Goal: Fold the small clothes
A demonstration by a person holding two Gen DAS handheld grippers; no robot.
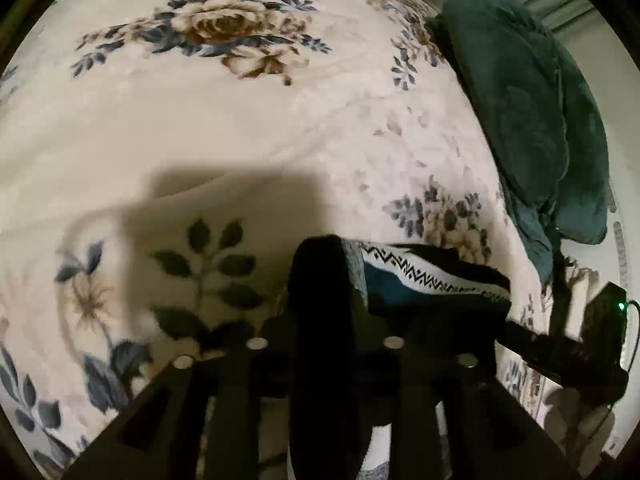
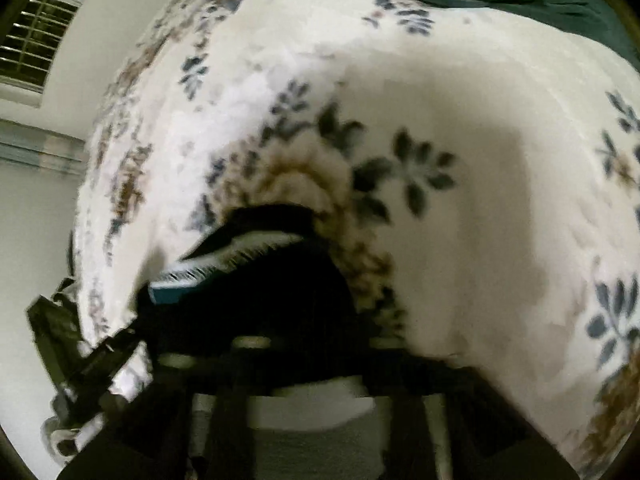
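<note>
A small dark garment [image 1: 432,280] with a white zigzag band and a teal patch lies bunched on the floral blanket [image 1: 240,120]. My left gripper [image 1: 368,276] is right at it. Its dark left finger with a grey pad [image 1: 356,272] stands against the garment's left edge, and the cloth covers the other finger. The jaws look slightly apart and open. The right wrist view is blurred. There the same garment [image 2: 224,268] lies low and left, over the left side of my right gripper [image 2: 320,320]. Those jaws seem open, with nothing clearly pinched.
The cream floral blanket [image 2: 440,80] covers the whole bed. A heap of dark green bedding [image 1: 528,100] lies at the far right edge. The other gripper's black body with a green light [image 1: 600,320] is close on the right. A window with blinds [image 2: 36,40] is beyond the bed's left side.
</note>
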